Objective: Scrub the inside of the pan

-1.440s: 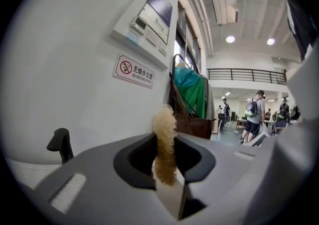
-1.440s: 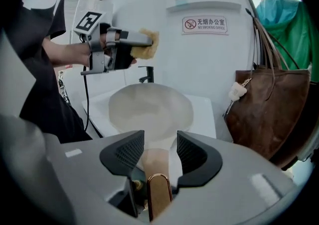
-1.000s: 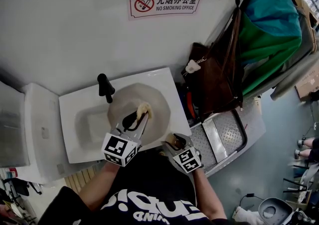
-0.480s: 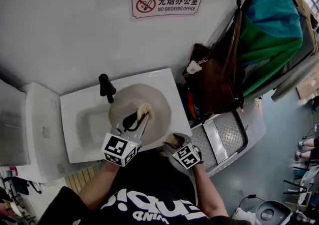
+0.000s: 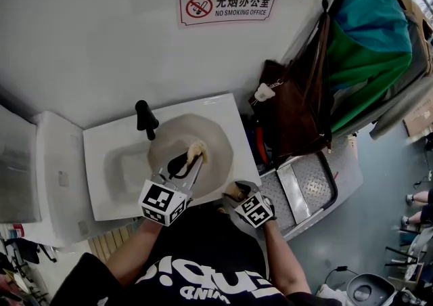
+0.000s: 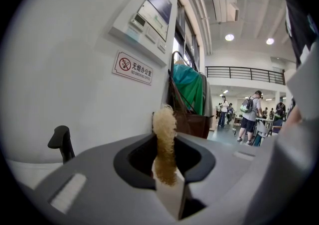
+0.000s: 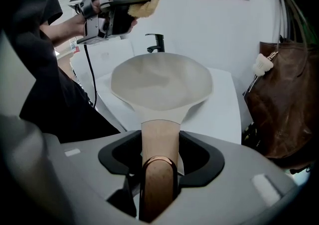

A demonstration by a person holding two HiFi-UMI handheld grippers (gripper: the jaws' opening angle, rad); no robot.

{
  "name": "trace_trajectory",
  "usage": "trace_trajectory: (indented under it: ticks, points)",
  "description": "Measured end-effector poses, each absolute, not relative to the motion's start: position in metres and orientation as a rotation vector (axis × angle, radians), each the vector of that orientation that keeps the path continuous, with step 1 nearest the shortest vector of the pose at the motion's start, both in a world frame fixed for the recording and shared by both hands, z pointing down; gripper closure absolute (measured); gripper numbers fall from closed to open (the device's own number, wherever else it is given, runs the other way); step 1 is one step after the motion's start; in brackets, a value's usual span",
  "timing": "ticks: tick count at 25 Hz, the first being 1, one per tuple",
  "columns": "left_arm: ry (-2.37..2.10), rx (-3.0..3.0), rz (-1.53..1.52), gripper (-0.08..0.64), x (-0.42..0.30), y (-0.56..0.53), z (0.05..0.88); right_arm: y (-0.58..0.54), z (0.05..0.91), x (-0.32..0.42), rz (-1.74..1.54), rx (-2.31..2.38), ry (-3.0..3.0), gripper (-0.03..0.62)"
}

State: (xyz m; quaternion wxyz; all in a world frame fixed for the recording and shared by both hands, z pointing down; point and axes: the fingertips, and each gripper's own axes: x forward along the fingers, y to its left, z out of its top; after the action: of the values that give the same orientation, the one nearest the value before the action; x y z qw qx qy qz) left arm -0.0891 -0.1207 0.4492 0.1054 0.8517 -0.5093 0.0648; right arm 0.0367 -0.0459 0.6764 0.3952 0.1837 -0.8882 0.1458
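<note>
A beige pan (image 5: 211, 135) lies tilted over the white sink (image 5: 111, 162); its inside also shows in the right gripper view (image 7: 159, 82). The pan's tan handle (image 7: 159, 137) with a copper end ring lies between the jaws of my right gripper (image 7: 160, 142), also seen in the head view (image 5: 237, 194). Those jaws have just been opening and stand open, with a dark gap left of the handle. My left gripper (image 5: 191, 157) is shut on a tan fibrous scrubber (image 6: 164, 144), held above the pan (image 7: 145, 1) without touching it.
A black faucet (image 5: 144, 118) rises behind the sink. A brown bag (image 5: 291, 108) hangs close on the right, with green cloth (image 5: 365, 47) beyond it. A ribbed metal plate (image 5: 304, 186) lies below the bag. People walk far off in the hall (image 6: 249, 114).
The right gripper's marker cube has shifted slightly at the pan handle and tipped a little. The left gripper with the scrubber has stayed in place above the pan.
</note>
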Motion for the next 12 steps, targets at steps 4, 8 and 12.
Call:
trace_trajectory:
  ticks: [4,8,12]
  points:
    - [-1.501,2.509,0.194,0.489,-0.0885,-0.1211,0.4498,-0.0483,0.6704,0.0348,0.369,0.443,-2.251,0.376]
    - [-1.493,2.509,0.196,0.489,-0.0858,-0.1214,0.4512,-0.0499,0.6666,0.0326,0.363,0.427,-2.246,0.374]
    - [-1.485,2.506,0.201,0.489,-0.0830,-0.1215,0.4538,-0.0509,0.6691,0.0316,0.381,0.401,-2.227,0.373]
